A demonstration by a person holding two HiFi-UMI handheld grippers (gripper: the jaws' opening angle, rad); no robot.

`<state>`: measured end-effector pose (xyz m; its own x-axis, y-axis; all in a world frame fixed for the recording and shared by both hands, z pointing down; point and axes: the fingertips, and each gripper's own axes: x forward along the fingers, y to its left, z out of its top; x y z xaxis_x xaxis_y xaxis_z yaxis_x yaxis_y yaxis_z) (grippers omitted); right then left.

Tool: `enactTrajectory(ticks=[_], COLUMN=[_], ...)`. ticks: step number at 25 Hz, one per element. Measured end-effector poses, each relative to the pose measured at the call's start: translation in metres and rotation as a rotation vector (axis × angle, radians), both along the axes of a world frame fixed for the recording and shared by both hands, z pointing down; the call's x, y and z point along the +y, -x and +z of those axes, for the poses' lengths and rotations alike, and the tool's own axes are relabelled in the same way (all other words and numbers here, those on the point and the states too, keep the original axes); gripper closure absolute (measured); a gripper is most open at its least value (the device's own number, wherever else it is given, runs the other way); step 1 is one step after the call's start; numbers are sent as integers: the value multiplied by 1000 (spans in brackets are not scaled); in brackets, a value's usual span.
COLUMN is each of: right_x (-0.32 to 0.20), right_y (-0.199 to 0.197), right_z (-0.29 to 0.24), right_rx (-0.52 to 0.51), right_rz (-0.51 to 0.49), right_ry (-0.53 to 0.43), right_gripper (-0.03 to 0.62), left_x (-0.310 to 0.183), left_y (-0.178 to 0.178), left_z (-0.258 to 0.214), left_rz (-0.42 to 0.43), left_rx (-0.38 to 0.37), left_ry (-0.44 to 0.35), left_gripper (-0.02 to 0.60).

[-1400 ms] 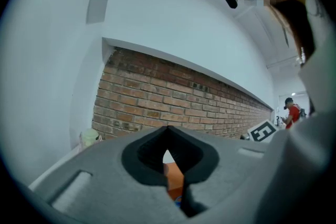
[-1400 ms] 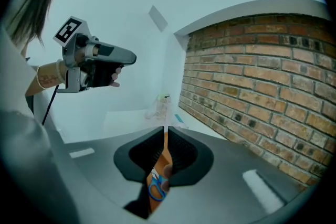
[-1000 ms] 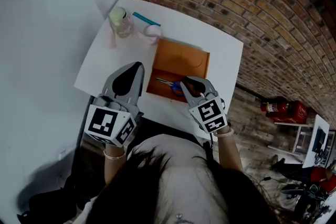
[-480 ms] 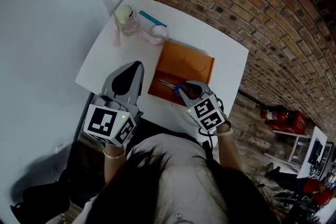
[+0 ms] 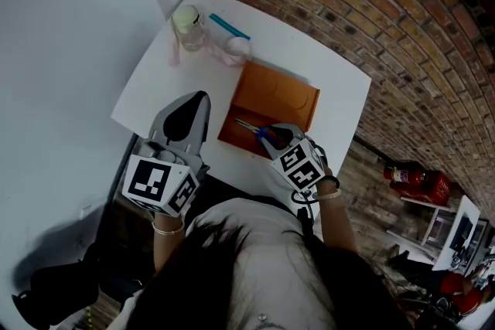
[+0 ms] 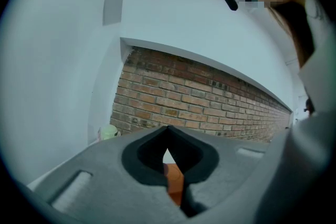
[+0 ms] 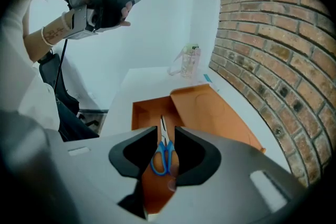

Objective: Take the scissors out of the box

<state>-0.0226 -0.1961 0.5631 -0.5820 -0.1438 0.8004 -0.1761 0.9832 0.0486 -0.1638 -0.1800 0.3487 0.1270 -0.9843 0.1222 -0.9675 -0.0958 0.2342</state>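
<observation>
The blue-handled steel scissors [image 7: 163,152] lie inside the open orange cardboard box [image 7: 212,110] on the white bench [image 5: 174,81], blades pointing toward the box's far end. Over the box's near end the right claw [image 7: 167,138] tilts downward. Its jaws are spread and have just been opening, with the scissor handles in the gap, unpinched. Left of the box, the left claw [image 6: 168,155] has its jaws pressed together, empty.

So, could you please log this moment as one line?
right gripper: open, jaws just opening, scissors between them ungripped, in box | left gripper: shut, empty
</observation>
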Motion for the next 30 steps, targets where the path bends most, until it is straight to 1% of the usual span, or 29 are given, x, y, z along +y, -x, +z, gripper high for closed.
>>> enactTrajectory(ticks=[16,30], right_x=[3,2], right_y=[-7,-12], right_z=[44,72], right_rx=[156,279], right_rz=[-93,-150], right_ry=[57,99], right_gripper=[471,454], left_x=[-1,2], left_y=[2,2], left_z=[14,21], left_rz=[-32,-62], left_rx=[6,4], left_ry=[43,71], left_gripper=[581,582])
